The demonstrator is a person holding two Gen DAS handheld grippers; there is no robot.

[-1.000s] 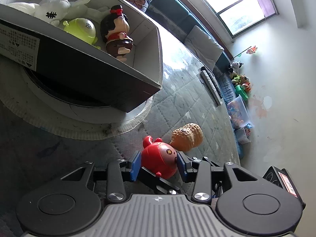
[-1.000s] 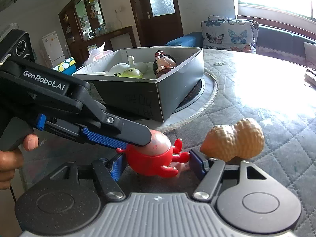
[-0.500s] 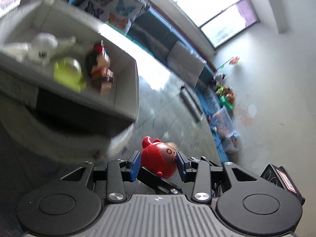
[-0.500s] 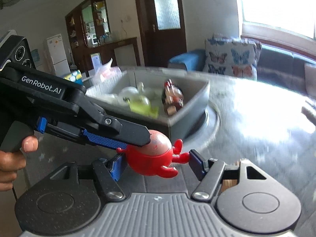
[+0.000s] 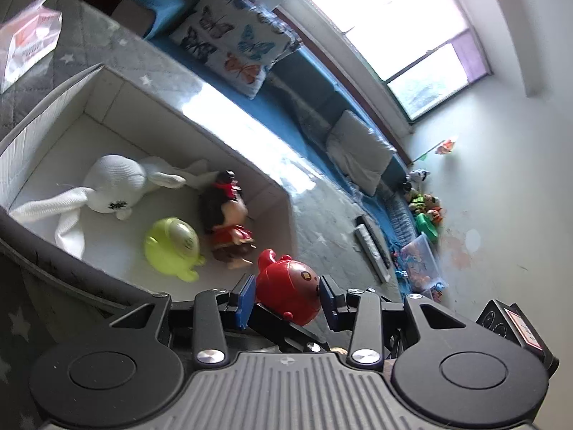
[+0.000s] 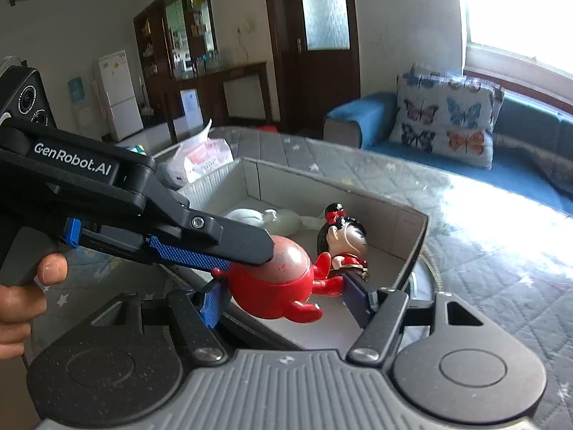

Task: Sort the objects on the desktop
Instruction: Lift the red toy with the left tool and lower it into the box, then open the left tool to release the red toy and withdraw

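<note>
My left gripper clamps the red toy over the box — high enough to clear its wall for a drop beside the doll. My right gripper brackets it loosely — jaws apart, just guarding.

**Table surface: quilted cover, box, bag, remotes**

Table is covered by a grey-green quilted cloth with white stars. Directly on it:
- a round white turntable disc, only its edge shows past the box corner
- a grey cardboard box with white inside, sitting on that disc
- a clear plastic bag with red-and-white print, beyond the box's far wall, near the table edge
- two long grey remote controls, side by side, well apart from the box towards the window side

Strong glare on the cloth beside the box.
</note>
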